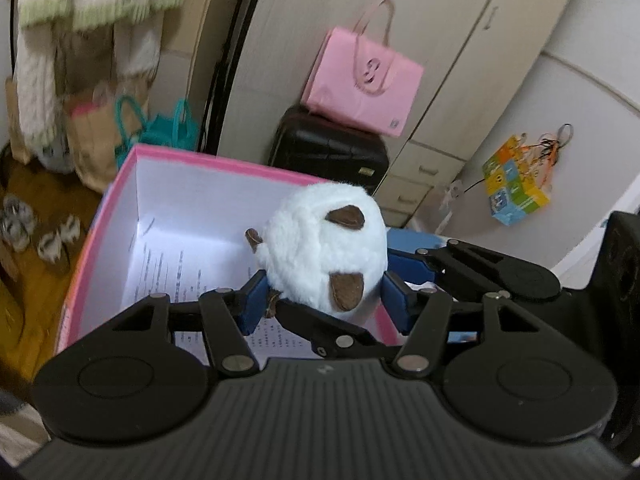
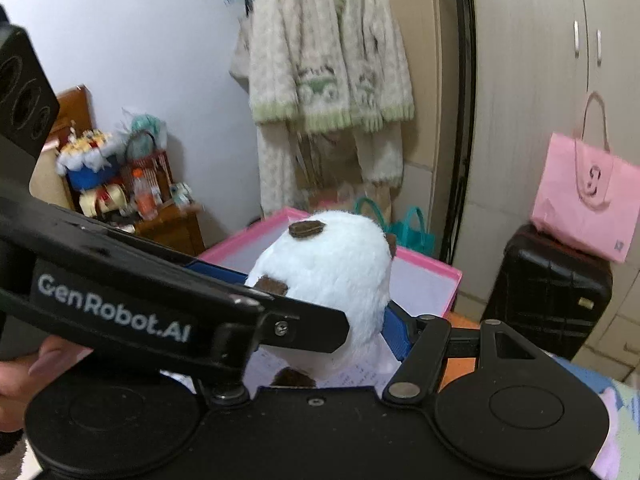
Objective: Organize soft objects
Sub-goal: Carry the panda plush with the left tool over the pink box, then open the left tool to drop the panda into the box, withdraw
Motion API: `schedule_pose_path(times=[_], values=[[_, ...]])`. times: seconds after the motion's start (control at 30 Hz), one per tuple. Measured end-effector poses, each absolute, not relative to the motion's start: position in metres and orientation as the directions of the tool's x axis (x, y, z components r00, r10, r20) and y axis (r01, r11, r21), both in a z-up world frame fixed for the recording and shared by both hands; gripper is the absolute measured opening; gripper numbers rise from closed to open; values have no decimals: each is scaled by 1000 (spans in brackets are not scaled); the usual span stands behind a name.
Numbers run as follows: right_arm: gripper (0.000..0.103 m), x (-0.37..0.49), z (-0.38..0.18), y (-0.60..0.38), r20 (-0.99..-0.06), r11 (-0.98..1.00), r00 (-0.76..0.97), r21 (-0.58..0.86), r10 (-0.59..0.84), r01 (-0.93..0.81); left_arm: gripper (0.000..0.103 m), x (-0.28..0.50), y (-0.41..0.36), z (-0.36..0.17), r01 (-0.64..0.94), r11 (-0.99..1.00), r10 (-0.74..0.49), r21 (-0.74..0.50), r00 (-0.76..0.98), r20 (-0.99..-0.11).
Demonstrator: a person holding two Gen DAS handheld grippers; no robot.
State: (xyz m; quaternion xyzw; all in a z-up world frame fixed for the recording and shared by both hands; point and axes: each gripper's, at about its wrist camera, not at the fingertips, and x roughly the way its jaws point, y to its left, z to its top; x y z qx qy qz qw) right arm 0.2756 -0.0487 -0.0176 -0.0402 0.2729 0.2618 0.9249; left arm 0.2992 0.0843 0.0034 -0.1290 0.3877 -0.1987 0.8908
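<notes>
Bedroom clutter is recorded behind the work area: a pale wardrobe [image 1: 460, 60], a flat pink tote bag [image 1: 362, 80] resting on a ribbed black hard-shell suitcase [image 1: 328, 148], and a cream knitted cardigan with green trim [image 2: 328, 64] hung on the wall. A round white plush toy with brown felt patches [image 1: 324, 248] is held above the open pink cardboard box with white interior [image 1: 132, 184], over its near right part. The left gripper [image 1: 324, 296] is closed on the toy, its blue pads pressed into the fur on both sides. The right gripper [image 2: 332, 320] is seen around the same toy; one blue pad lies against the fur on the right, but the other finger is hidden behind the crossing left arm, so it cannot be told whether it grips. Printed paper sheets [image 1: 168, 276] line the box floor. The step in hand is judged to be placement into the box. The toy should be lowered until supported before release, since the pile is compressible and the round body would likely roll. One gripper is best withdrawn first so that the linkages do not foul each other.
</notes>
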Motion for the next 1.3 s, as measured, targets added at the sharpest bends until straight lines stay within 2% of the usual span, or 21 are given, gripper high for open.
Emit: schedule_pose_path(times=[0.3, 0.73, 1.0, 1.3], values=[[70, 308, -44, -25, -641, 859, 666, -22, 381, -512, 58, 331, 92, -30, 159, 884, -446, -439, 562, -696], [72, 316, -52, -11, -686, 831, 668, -167, 288, -530, 58, 344, 101, -42, 98, 868, -459, -487, 536, -709], [76, 301, -40, -12, -661, 837, 688, -164, 300, -523, 62, 322, 106, -26, 146, 881, -448, -449, 561, -696], [76, 265, -17, -12, -626, 828, 715, -190, 312, -528, 64, 272, 113, 9, 229, 926, -374, -299, 650, -661]])
